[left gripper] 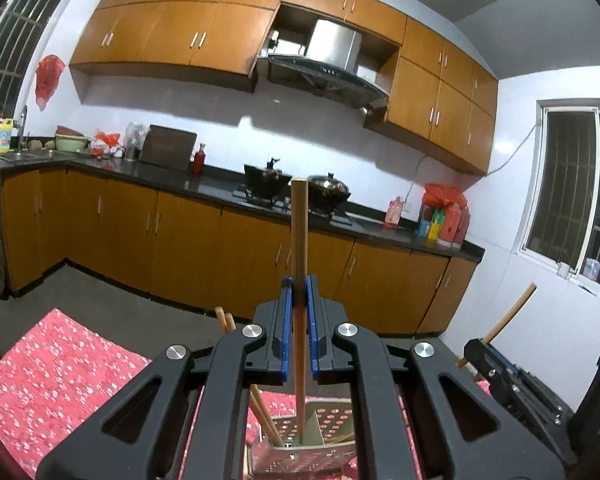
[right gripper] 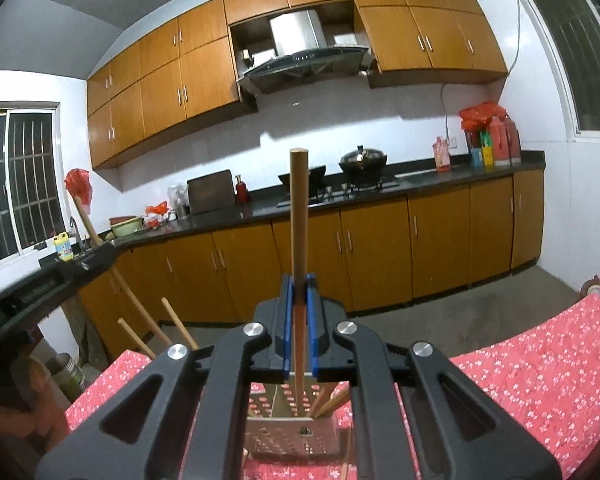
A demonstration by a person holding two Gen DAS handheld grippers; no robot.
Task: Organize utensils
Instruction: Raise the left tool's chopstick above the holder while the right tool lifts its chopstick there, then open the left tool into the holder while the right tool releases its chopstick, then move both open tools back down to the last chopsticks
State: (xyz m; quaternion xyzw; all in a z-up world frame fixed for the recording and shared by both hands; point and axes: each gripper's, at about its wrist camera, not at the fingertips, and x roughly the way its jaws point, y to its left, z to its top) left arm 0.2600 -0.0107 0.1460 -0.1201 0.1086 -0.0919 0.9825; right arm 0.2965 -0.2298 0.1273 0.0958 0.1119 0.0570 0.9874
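Observation:
My left gripper [left gripper: 299, 288] is shut on an upright wooden chopstick [left gripper: 299, 232] whose lower end reaches into a perforated metal utensil holder [left gripper: 320, 428] below it. Other chopsticks [left gripper: 262, 412] lean in that holder. My right gripper [right gripper: 299, 286] is shut on another upright wooden chopstick [right gripper: 299, 216], its lower end going down into the same holder [right gripper: 292, 428], where more chopsticks [right gripper: 332, 400] lean. The right gripper shows at the right edge of the left wrist view [left gripper: 496, 364]. The left gripper shows at the left edge of the right wrist view [right gripper: 52, 280].
The holder stands on a table with a red flowered cloth [left gripper: 52, 380] [right gripper: 540, 380]. Beyond it a grey floor and wooden cabinets under a dark counter [left gripper: 204, 184] with pots on a stove [left gripper: 292, 188], a cutting board and bottles.

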